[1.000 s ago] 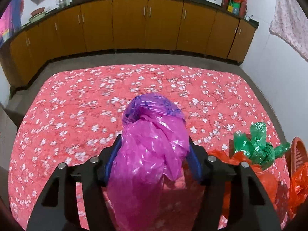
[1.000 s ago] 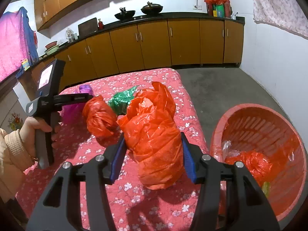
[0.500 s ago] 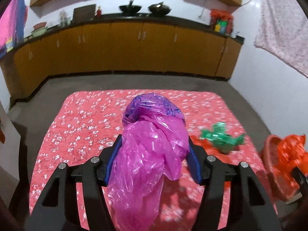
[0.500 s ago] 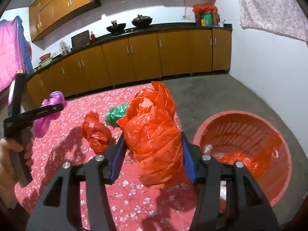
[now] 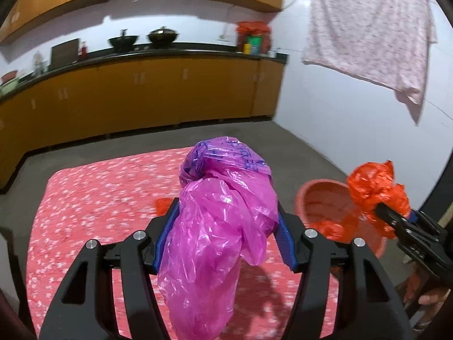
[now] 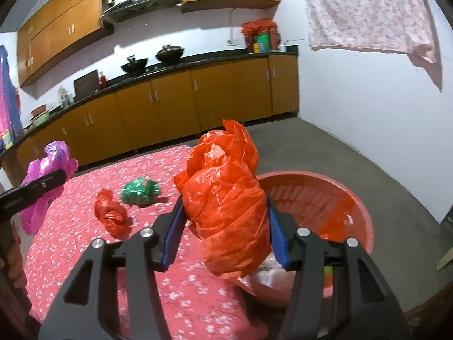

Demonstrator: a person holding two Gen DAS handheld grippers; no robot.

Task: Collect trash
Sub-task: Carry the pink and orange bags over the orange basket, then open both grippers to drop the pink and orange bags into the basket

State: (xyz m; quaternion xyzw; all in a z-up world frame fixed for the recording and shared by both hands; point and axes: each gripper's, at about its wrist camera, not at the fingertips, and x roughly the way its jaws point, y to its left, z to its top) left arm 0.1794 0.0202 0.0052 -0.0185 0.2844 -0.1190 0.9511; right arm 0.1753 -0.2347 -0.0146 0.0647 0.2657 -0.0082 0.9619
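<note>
My left gripper is shut on a crumpled pink plastic bag and holds it above the red flowered cloth. My right gripper is shut on a crumpled orange plastic bag and holds it near the rim of the red basket, which holds some trash. The basket and the orange bag also show in the left wrist view. A small orange bag and a green bag lie on the cloth.
Orange kitchen cabinets with a black counter run along the back wall. Grey floor lies around the covered table. A pale cloth hangs on the right wall.
Both grippers have risen and swung right toward the basket with their bags. The orange bag now hangs by the basket's rim.
</note>
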